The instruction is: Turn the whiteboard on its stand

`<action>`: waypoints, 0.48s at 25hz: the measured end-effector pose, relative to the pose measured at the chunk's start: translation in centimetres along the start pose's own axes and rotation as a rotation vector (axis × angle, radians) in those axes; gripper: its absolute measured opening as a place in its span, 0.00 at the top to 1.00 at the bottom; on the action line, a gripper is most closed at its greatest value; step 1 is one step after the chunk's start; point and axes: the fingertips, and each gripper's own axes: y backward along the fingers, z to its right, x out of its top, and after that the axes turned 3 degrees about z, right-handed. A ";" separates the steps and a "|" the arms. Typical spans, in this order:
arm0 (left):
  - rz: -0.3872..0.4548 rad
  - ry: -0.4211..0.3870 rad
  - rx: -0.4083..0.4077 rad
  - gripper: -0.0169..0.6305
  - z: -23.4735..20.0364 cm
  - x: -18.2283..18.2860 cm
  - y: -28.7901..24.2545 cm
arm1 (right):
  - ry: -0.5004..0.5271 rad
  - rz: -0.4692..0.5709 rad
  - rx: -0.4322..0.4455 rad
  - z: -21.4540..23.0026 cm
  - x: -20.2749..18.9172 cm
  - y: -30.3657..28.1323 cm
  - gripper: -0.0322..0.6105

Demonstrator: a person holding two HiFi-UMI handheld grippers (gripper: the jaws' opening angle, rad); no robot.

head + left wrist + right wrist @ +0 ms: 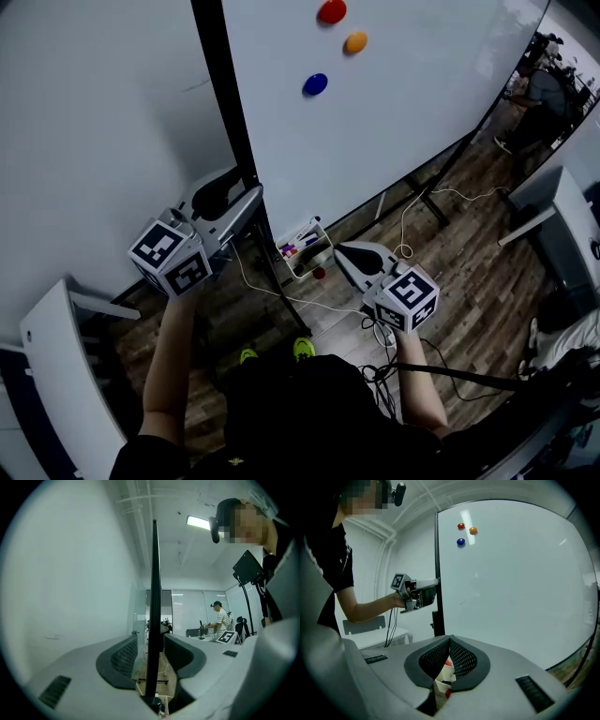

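Whiteboard (394, 112): upright on its stand.
Left gripper (150, 638): jaws wide apart astride the whiteboard's black edge (154, 573) (the gap shows only in its own view).
Right gripper (449, 638): jaws together, empty, before the whiteboard's lower face.

No word, number or brand is legible. Black-and-white square code patterns mark the white plastic cubes (171, 258) on the left gripper (246, 195) and right gripper (343, 251). A distant white card (228, 637) seemingly bears another.

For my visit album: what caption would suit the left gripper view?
Left gripper, jaws open, straddles the whiteboard's black edge without pressing on it.
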 end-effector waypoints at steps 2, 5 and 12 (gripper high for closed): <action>0.004 0.020 0.017 0.66 0.2 -0.7 0.5 | 0.009 0.009 0.008 0.0 0.4 -0.1 0.91; -0.001 0.018 0.031 0.68 0.6 -1.4 1.0 | 0.020 0.025 0.010 0.0 0.8 -0.1 0.91; -0.017 -0.003 0.049 0.74 1.8 -2.6 1.9 | 0.030 0.045 0.002 -0.8 1.2 0.2 0.91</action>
